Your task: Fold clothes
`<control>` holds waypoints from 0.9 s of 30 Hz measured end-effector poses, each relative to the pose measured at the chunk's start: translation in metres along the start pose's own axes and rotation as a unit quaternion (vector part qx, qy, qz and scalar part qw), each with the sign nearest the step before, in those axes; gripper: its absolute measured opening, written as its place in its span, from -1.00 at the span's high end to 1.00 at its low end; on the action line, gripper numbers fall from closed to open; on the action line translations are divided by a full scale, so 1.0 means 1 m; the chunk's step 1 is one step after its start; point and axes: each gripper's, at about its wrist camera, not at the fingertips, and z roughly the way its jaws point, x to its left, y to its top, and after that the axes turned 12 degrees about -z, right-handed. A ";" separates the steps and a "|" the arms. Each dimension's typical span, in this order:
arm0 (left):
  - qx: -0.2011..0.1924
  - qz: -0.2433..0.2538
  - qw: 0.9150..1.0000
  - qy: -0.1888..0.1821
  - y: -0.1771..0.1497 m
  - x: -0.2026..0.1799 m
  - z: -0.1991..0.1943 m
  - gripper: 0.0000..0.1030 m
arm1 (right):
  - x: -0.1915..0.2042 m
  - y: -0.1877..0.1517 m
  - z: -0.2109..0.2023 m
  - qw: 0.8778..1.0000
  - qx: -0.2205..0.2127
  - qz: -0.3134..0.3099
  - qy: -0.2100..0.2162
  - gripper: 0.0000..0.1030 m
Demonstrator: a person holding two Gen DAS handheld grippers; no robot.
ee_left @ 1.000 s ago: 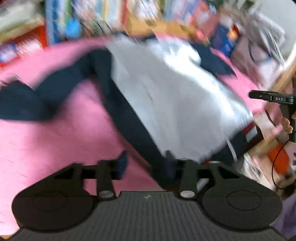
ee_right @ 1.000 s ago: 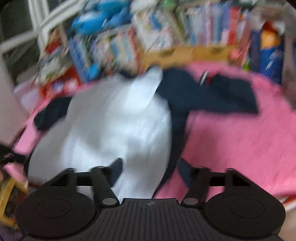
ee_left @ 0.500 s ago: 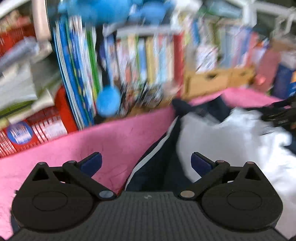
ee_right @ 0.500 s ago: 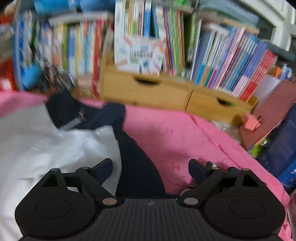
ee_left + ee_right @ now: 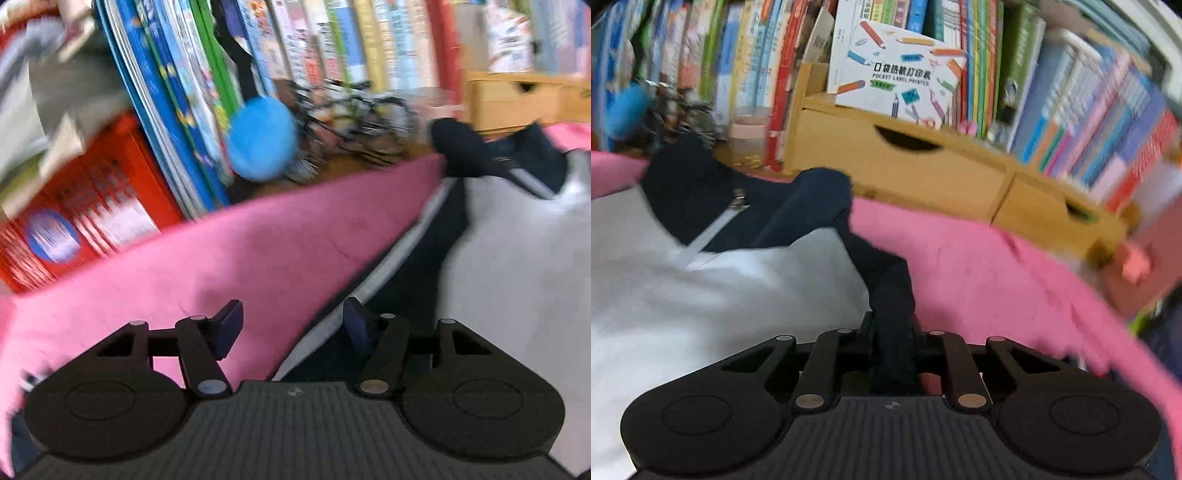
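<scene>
A white and navy jacket [image 5: 517,266] lies spread on a pink cloth [image 5: 258,251]. In the left wrist view my left gripper [image 5: 291,325] is open, low over the cloth, straddling the jacket's white-striped navy edge [image 5: 391,266]. In the right wrist view the same jacket [image 5: 701,295] fills the left half, its navy collar [image 5: 698,184] with a zipper at the far end. My right gripper [image 5: 892,328] is shut on the jacket's navy sleeve [image 5: 886,273], which runs up between its fingers.
Rows of upright books [image 5: 1015,74] and a wooden drawer unit [image 5: 905,162] stand just behind the pink cloth. A blue ball-shaped toy [image 5: 262,140] and a tangle of dark small items [image 5: 354,122] sit at the far edge. Red boxes [image 5: 92,214] stand at left.
Both grippers have moved down and forward toward the jacket's upper end. The right gripper was open and has shut on the navy sleeve. The left gripper's fingers have come closer together but stay open.
</scene>
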 end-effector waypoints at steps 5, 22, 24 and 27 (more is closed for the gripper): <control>-0.004 -0.026 0.999 0.030 -0.010 0.029 -0.016 0.07 | 0.000 0.025 -0.027 0.998 -0.029 -0.018 -0.054 0.39; 0.002 -0.162 0.978 0.131 -0.110 0.222 -0.124 -0.50 | 0.201 0.116 -0.133 0.934 -0.112 -0.083 0.328 0.15; -0.002 -0.178 0.977 0.120 -0.118 0.228 -0.130 -0.50 | 0.237 0.136 -0.140 0.914 -0.105 -0.092 0.381 0.10; -0.011 -0.195 0.976 0.097 -0.130 0.236 -0.149 -0.51 | 0.293 0.171 -0.136 0.889 -0.075 -0.085 0.444 -0.34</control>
